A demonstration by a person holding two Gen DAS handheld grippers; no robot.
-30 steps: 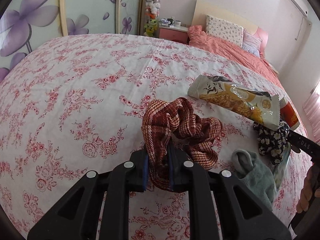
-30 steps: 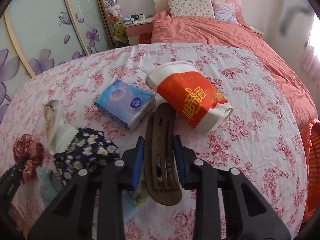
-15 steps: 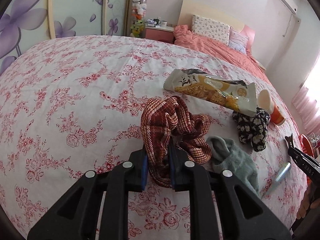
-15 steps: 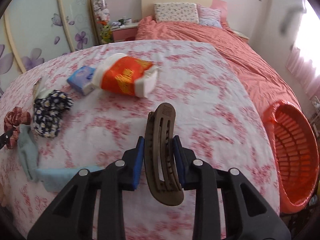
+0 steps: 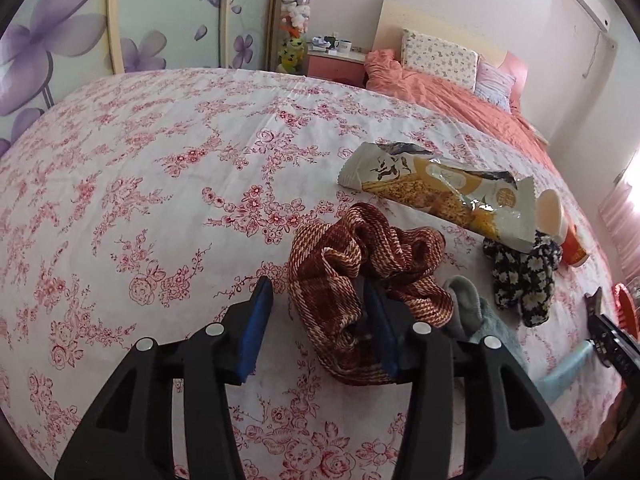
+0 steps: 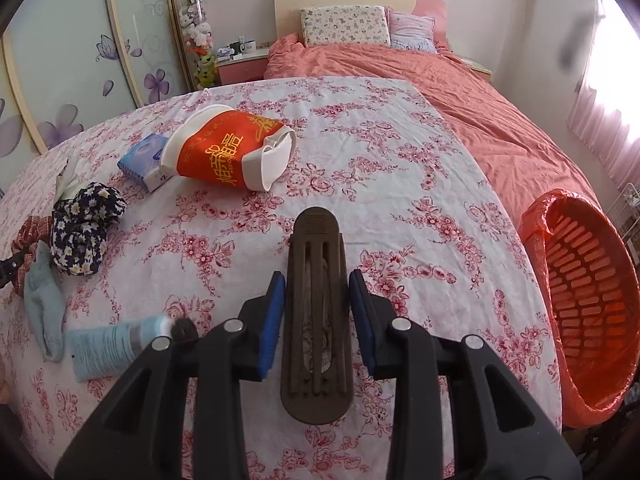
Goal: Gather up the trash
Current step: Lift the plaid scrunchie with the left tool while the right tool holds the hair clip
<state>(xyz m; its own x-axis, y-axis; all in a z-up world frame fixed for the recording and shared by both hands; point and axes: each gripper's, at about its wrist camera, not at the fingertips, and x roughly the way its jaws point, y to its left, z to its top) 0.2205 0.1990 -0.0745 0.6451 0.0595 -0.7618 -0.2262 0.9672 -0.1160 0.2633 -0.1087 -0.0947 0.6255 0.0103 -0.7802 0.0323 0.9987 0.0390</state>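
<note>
A: What is taking up most of the view?

B: The floral sheet (image 6: 360, 128) is spreading across nearly everything, with the salmon bedding (image 6: 460, 92) lying beyond it toward one o'clock. The orange basket (image 6: 588, 288), lined with an orange bag, is sitting off the sheet's edge at three o'clock in the right wrist view.

A: And the trash?

B: The red and white paper cup (image 6: 224, 152) is lying on its side at eleven o'clock, touching the blue tissue pack (image 6: 144, 156). The snack wrapper (image 5: 440, 192) is lying at one o'clock in the left wrist view, its far end overlapping the daisy-print scrunchie (image 5: 524, 276).

A: What are the grippers doing?

B: The left gripper (image 5: 316, 320) is opening: its left pad is standing clear, while the brown plaid scrunchie (image 5: 360, 272) is sitting on the sheet between the jaws and leaning against the right pad. The right gripper (image 6: 318, 312) is also easing open, narrowly; the brown hair clip (image 6: 316, 312) is standing between its pads, and a sliver of gap is showing on each side, so whether it is touching them I cannot tell.

A: Anything smaller?

B: A pale green sock (image 6: 44, 304) is lying at nine o'clock, and a light blue tube (image 6: 108, 346) is lying just beside the right gripper's left finger.
</note>
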